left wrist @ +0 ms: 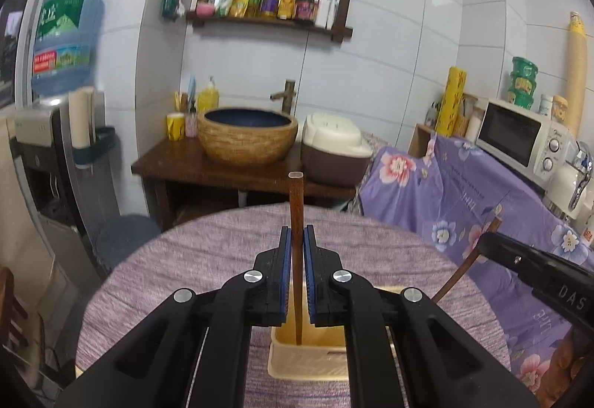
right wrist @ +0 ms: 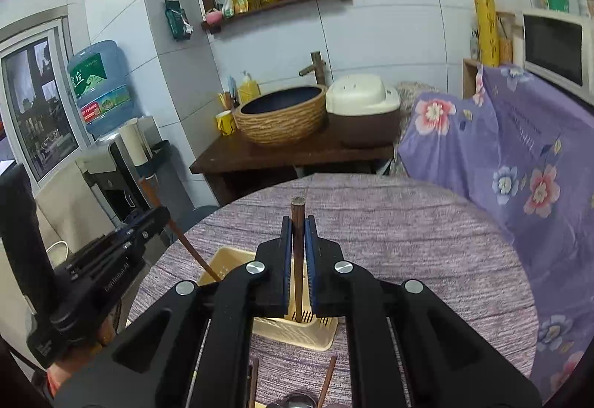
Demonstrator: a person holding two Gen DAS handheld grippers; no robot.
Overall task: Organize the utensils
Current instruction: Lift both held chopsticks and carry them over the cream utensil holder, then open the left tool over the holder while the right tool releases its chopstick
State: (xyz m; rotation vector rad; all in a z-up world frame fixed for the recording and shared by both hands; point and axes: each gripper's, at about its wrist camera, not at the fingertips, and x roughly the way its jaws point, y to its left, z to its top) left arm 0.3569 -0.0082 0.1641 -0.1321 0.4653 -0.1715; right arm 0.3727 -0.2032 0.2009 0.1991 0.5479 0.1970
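Left gripper [left wrist: 296, 241], centre of the left wrist view: blue-padded jaws pinched on a dark wooden chopstick [left wrist: 296, 207], held near upright, blunt end up above the pads, thin end down inside the cream plastic utensil basket [left wrist: 308, 363] at lower centre. Right gripper [right wrist: 298, 233], centre of the right wrist view: clamped likewise on a second wooden chopstick [right wrist: 298, 213], its tip down by the slotted floor of the same basket. Basket on a round table under a mauve woven cloth [right wrist: 408, 241]. At the lower edge of the right wrist view, more brown utensil handles [right wrist: 328, 380] on the cloth (type unclear, mostly cut off by the frame). Behind, across the upper half: woven-pattern basin [left wrist: 247, 133], white-lidded rice cooker [left wrist: 334, 144], microwave [left wrist: 519, 137] at right, water-cooler bottle [left wrist: 67, 36] at upper left.
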